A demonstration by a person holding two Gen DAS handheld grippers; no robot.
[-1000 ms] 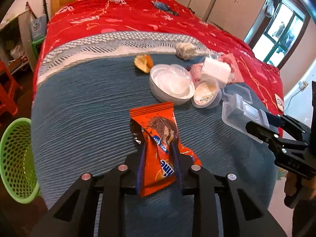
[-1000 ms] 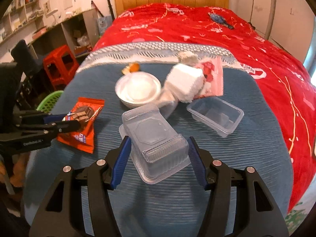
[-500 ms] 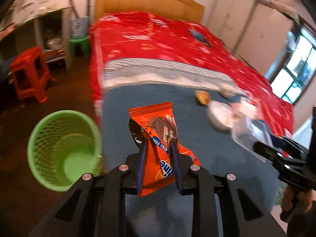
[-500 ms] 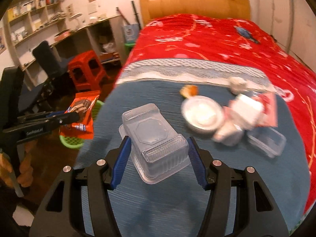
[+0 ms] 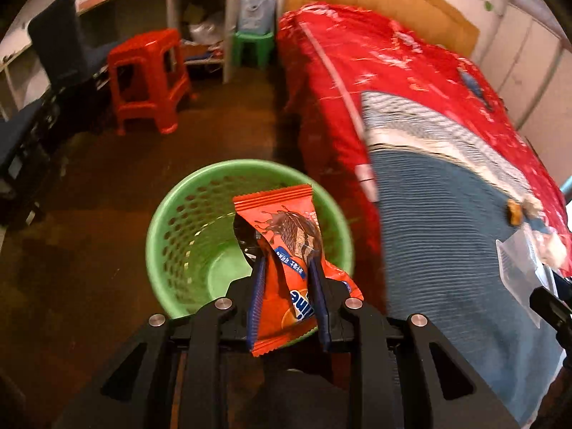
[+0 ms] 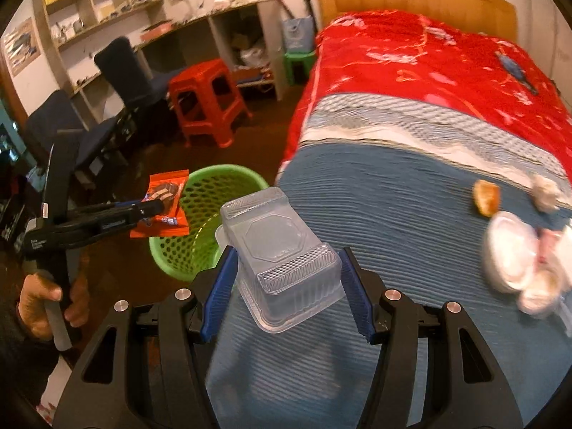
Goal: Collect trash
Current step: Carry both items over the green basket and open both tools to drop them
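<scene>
My left gripper [image 5: 286,268] is shut on an orange snack wrapper [image 5: 282,261] and holds it over the near rim of the green mesh basket [image 5: 186,236] on the floor beside the bed. In the right wrist view the wrapper [image 6: 162,211] hangs by the basket [image 6: 200,221]. My right gripper [image 6: 286,268] is shut on a clear plastic container [image 6: 282,257], held above the blue blanket's left edge. More trash lies on the bed at the right: an orange peel [image 6: 485,198], a crumpled tissue [image 6: 545,191], white bowls [image 6: 509,254].
A red stool [image 5: 146,75] and a small green stool [image 5: 252,48] stand on the dark floor beyond the basket. Dark chairs [image 6: 121,71] and shelves line the left wall. The bed [image 5: 447,221] with red and blue covers fills the right side.
Both grippers have swung left, away from the trash pile. The wrapper has gone from over the blanket to over the basket. The clear container has moved towards the bed's left edge.
</scene>
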